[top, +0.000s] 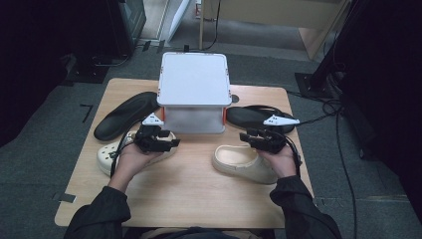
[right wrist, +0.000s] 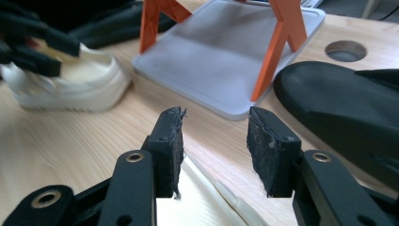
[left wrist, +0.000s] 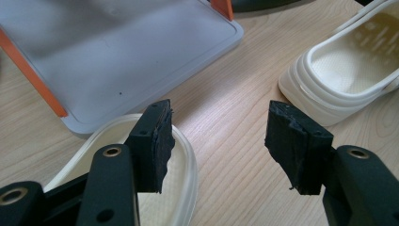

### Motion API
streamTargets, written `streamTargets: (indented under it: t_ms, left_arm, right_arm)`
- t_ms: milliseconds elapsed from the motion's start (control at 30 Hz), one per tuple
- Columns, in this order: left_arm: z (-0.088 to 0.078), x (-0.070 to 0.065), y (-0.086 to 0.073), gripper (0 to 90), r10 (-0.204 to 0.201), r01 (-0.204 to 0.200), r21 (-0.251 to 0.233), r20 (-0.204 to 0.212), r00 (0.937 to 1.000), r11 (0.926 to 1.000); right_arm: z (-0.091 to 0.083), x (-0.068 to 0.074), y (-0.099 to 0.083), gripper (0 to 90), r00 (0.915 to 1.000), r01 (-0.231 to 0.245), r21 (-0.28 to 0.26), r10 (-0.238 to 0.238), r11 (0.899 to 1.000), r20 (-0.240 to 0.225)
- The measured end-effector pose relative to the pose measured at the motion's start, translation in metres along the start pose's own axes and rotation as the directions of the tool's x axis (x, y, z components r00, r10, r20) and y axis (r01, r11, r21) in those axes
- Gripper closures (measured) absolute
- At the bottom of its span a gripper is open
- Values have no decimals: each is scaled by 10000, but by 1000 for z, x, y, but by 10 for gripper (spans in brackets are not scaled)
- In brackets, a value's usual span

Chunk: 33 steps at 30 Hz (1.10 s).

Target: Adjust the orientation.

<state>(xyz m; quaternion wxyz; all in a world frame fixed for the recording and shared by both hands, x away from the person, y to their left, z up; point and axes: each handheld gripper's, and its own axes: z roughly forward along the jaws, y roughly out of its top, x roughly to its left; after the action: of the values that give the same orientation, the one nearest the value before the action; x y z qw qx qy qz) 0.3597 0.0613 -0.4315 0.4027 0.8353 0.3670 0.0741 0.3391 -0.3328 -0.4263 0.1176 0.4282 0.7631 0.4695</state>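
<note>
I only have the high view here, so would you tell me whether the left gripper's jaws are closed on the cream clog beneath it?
Observer: No. In the left gripper view the left gripper stands open, one pad over the rim of the left cream clog, gripping nothing.
Operator: And the right gripper?
Observer: The right gripper is open too, with bare wood between its pads.
Operator: What holds up the white shelf?
Observer: Orange legs rise from its grey base tray.

clogs point(top: 244, 163) cream | insoles point(top: 124, 114) black | rack point(top: 194, 79) white, orange posts | table point(top: 194, 199) light wood
</note>
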Motion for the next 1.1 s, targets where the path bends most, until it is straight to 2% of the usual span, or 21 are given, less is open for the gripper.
streamTargets:
  t_ms: [100,200,400,533,633,667,733,1000,1100]
  left_arm:
    - [0,-1,-1,417,82,-81,85,-44,10000,9999]
    - [-1,-1,-1,415,103,-103,58,-65,9999,9999]
    - [-6,0,-4,403,60,-59,72,-166,9998,10000]
    - [-14,0,-8,401,-166,165,-25,-316,9994,9999]
    - [-23,2,-11,378,-698,695,-75,-480,9964,9976]
    - [-27,2,-13,379,-750,744,-129,-470,9961,9971]
    - [-33,3,-16,383,-770,761,-169,-585,9953,9970]
    - [-57,3,-32,392,-817,804,-189,-887,9927,9966]
    - [-65,7,-36,392,-873,845,-359,-842,9926,9958]
  right_arm:
    - [2,4,-1,572,9997,212,112,-211,9997,-89]
    - [3,5,0,575,9996,214,171,-211,9996,-182]
    - [13,7,2,565,9967,147,594,-99,9981,-805]
    - [14,11,9,556,9949,139,496,-88,9987,-1009]
    - [17,16,15,516,9935,440,523,-382,9977,-1071]
    - [19,20,18,528,9902,846,630,-769,9944,-1164]
    - [20,25,21,532,9874,1033,613,-950,9928,-1265]
    - [24,38,36,545,9794,1238,393,-1157,9915,-1652]
    - [33,48,41,544,9711,1515,564,-1380,9868,-1948]
